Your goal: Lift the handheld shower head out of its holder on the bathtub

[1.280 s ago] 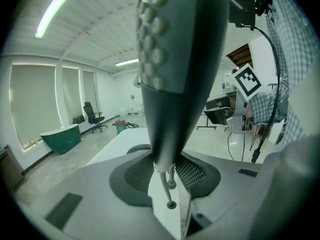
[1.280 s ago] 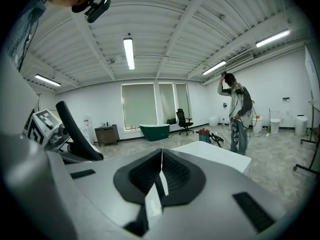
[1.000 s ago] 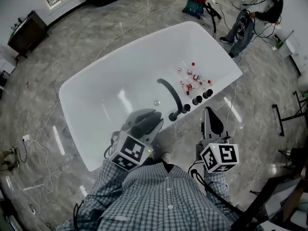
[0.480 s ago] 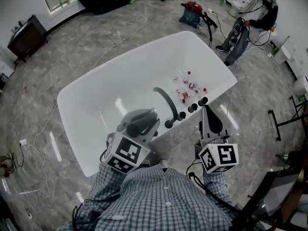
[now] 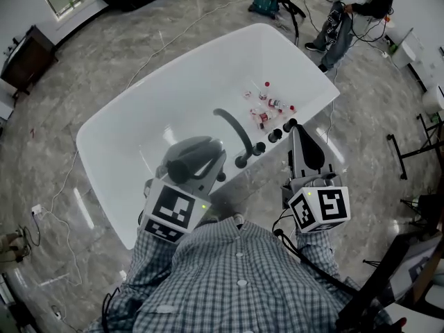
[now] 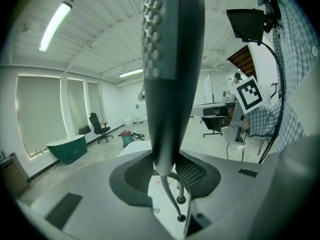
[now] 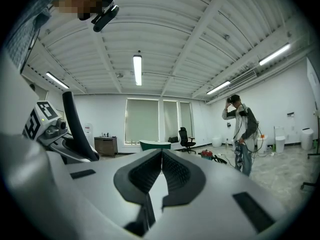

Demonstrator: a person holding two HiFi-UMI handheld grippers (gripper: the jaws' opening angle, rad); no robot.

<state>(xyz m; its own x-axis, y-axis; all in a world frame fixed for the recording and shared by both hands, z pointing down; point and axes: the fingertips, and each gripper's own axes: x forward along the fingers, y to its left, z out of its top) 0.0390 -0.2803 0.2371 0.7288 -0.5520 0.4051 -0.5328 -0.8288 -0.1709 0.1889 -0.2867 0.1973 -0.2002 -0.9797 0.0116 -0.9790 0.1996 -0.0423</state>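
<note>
- The left gripper [image 6: 164, 173] is clamped on the shower head [image 6: 172, 59]. Its two ribbed pads press the narrow lower end of the grey handle.
- In the left gripper view the shower head rises straight up the middle of the frame. Its nozzle face, studded with small bumps, turns toward the left.
- In the head view the shower head [image 5: 182, 168] sits at lower centre, over the near rim of the tub [image 5: 118, 137]. It is left of the spout [image 5: 232, 127] and apart from it.
- The right gripper [image 7: 161, 168] has its jaws pressed together with nothing between them.
- In the head view the right gripper is at centre right, just outside the tub's near rim and beside the knobs [image 5: 275, 136].
- Small bottles [image 5: 267, 106] lie inside the tub, above the knobs in the frame.
- A second person [image 5: 350, 9] stands at the upper right, past the far end of the tub.
</note>
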